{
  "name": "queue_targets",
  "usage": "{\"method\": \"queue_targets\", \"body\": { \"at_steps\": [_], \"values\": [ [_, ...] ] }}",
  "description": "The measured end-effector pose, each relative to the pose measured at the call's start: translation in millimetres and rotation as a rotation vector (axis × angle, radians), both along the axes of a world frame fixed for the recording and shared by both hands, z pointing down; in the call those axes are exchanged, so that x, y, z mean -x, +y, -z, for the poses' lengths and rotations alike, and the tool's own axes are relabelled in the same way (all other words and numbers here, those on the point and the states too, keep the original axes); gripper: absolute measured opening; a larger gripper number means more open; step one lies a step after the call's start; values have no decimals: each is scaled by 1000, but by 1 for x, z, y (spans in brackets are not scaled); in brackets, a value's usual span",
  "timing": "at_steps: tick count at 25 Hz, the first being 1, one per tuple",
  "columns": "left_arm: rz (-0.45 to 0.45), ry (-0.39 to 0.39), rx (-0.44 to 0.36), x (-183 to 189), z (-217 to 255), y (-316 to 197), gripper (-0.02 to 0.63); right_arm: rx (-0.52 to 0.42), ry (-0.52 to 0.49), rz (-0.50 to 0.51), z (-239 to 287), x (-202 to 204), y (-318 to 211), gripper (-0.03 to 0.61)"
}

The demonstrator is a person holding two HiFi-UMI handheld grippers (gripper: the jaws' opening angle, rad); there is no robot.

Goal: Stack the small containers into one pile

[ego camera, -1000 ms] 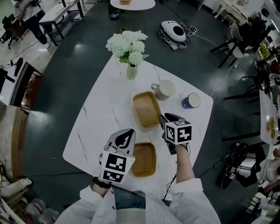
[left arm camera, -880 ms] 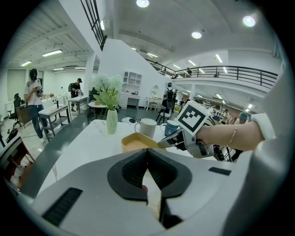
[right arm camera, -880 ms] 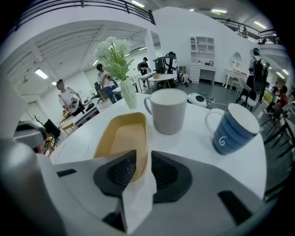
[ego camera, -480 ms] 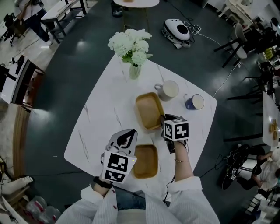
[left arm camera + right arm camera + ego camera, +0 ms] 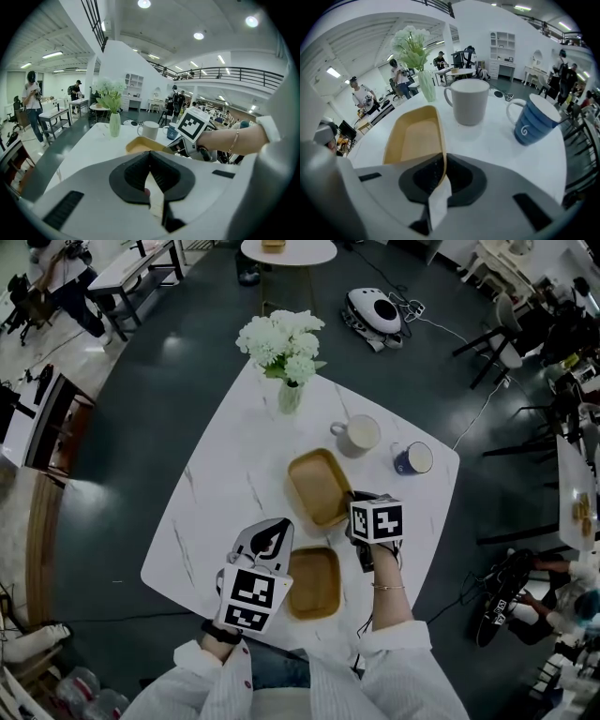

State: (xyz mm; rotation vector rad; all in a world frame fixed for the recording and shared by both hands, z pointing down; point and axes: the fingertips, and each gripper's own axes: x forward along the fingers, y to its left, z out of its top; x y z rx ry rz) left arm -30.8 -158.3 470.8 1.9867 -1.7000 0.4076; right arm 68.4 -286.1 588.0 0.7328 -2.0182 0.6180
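Jaws of the right tool [image 5: 440, 171] are clamped on the near rim of the far tan container [image 5: 417, 138], which sits between the white mug [image 5: 356, 434] and the second tan container [image 5: 313, 581] (closest to the person) on the white worktop [image 5: 225, 493]. The left tool [image 5: 150, 161] hovers just left of that second container, jaws together, holding nothing. A blue mug [image 5: 412, 457] stands beside the white one.

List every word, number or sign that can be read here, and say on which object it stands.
White spiral resembling "6": on the blue mug; a sign, not a word.
Black-and-white square codes, no letters: on the left marker cube and the right marker cube.
No text: white mug, far container, near container.
Background: nothing large enough to read.
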Motion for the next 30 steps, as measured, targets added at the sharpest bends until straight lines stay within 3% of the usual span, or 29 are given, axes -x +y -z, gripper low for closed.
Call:
{"method": "queue_targets", "body": {
  "at_steps": [12, 30],
  "values": [
    [-64, -7, -59, 2, 22, 25, 17, -62, -68, -72, 53, -3, 24, 25],
    [-272, -18, -135, 4, 52, 63, 17, -123, -95, -269, 98, -23, 115, 25]
  ]
}}
